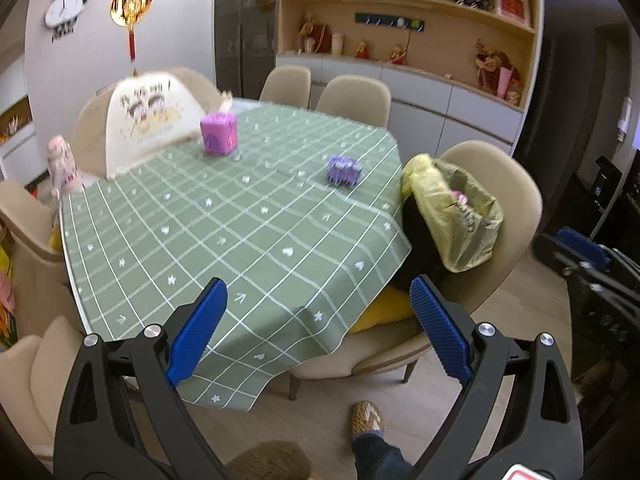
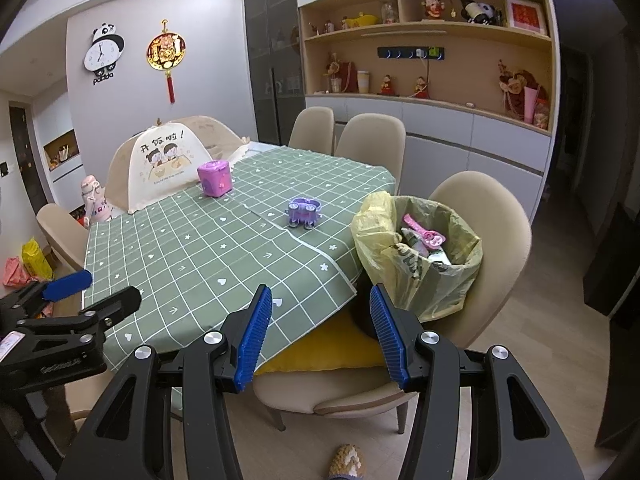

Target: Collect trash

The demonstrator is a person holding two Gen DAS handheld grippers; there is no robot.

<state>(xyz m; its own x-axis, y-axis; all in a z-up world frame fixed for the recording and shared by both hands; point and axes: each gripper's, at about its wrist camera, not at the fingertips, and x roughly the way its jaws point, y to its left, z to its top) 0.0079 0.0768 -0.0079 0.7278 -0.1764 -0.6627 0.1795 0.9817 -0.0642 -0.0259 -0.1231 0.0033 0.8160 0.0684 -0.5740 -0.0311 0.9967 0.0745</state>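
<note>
A purple toy car (image 2: 305, 211) (image 1: 343, 170) and a purple-pink box (image 2: 215, 178) (image 1: 219, 135) rest on the green checked tablecloth (image 2: 192, 252) (image 1: 224, 232). A bin lined with a yellow bag (image 2: 424, 256) (image 1: 456, 216) stands on the chair at the table's right corner, with a pink toy and other bits inside. My left gripper (image 1: 318, 296) is open over the table's near corner, nothing between its blue pads. My right gripper (image 2: 320, 308) is open too, empty, over the table edge beside the bin. The left gripper (image 2: 92, 292) also shows at the left of the right wrist view.
A folding food cover (image 2: 168, 160) and a pink bottle (image 2: 94, 200) stand at the table's far left. Beige chairs (image 2: 368, 144) ring the table. A yellow cushion (image 2: 328, 352) lies on the near chair. A person's slippered foot (image 1: 366, 418) is on the floor below.
</note>
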